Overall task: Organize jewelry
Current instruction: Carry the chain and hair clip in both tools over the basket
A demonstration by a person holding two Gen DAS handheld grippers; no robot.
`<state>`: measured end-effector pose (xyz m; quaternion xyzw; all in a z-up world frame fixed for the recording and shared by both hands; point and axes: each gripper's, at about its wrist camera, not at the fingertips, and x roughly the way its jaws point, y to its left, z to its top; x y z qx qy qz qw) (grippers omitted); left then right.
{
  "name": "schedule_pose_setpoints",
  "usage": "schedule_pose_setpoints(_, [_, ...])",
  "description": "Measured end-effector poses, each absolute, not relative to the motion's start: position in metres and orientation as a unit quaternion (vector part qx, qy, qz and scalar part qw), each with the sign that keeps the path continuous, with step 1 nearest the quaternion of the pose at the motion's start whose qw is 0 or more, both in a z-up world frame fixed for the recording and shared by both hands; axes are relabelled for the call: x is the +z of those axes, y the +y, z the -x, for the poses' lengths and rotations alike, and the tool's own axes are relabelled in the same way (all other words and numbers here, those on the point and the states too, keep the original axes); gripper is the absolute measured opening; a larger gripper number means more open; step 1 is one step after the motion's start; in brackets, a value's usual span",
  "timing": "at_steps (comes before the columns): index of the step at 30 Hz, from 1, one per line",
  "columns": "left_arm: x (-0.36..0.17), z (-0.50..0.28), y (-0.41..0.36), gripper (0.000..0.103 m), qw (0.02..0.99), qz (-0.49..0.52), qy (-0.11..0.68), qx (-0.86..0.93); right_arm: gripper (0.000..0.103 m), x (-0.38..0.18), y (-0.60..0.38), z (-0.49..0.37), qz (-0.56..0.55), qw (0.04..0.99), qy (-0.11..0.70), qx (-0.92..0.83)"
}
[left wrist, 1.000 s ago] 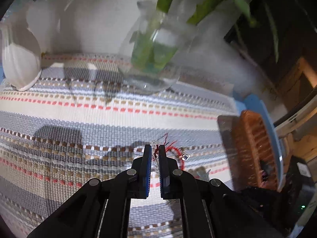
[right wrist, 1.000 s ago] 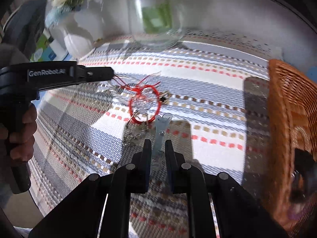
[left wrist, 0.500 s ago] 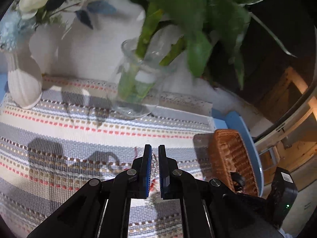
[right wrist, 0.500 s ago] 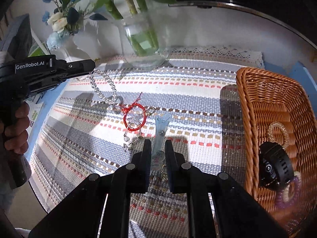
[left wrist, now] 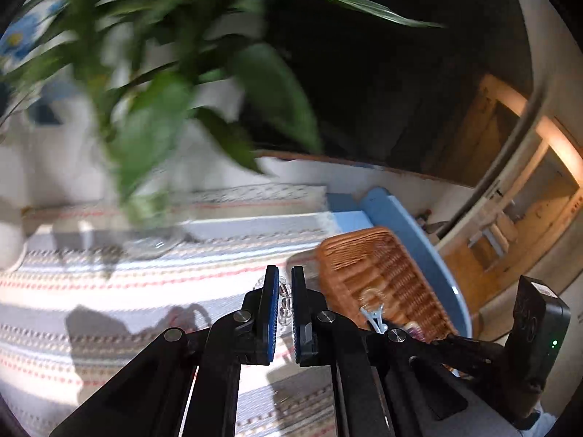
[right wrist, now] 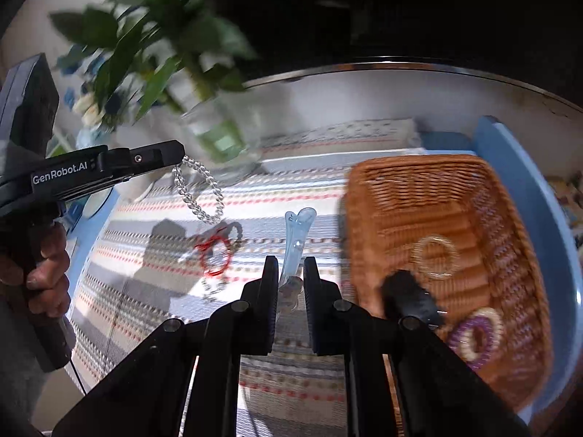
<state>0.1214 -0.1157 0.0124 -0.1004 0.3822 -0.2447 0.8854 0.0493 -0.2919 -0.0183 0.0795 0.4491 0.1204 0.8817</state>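
While your left gripper (right wrist: 178, 156) is clenched on the clear beaded bracelet (right wrist: 198, 193), the loop dangles free below its tips, above the striped woven mat (right wrist: 145, 291); a quick swing toward the basket could whip the beads out of so narrow a pinch, or catch them on the green leafy plant in the glass vase (right wrist: 218, 134) just behind. Below the loop, the red cord bracelet (right wrist: 215, 258) lies on the mat with some small pale pieces beside it, too blurred to name; a low pass could snag it and drag it off. Further right, your right gripper (right wrist: 289, 280) is clamped on the pale blue translucent hair clip (right wrist: 297, 236), which sticks out forward past the pads; gripped only at its tail, it may pivot or slip if you tilt sharply. At the far right, the brown wicker basket (right wrist: 419, 182) already holds a pale coil hair tie (right wrist: 435, 256), a purple coil tie (right wrist: 477, 335) and a blurred black object (right wrist: 411, 298); release too early and either piece could strike the rim and bounce onto the blue tabletop (right wrist: 528, 189).
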Motion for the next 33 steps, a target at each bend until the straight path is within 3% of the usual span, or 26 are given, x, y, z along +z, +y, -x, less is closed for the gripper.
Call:
schedule_pose_setpoints(12, [0.031, -0.141, -0.235, 0.006, 0.858, 0.055, 0.384, -0.336, 0.016, -0.022, -0.395, -0.026, -0.146, 0.888, 0.435, 0.012])
schedule_pose_setpoints(19, [-0.003, -0.146, -0.293, 0.006, 0.827, 0.036, 0.433, -0.357, 0.016, -0.032, -0.428, -0.004, -0.162, 0.880, 0.446, -0.025])
schedule_pose_setpoints(33, [-0.071, -0.145, -0.374, 0.006, 0.785, -0.101, 0.501, -0.350, 0.016, -0.073, -0.408, 0.001, -0.180, 0.850, 0.496, 0.011])
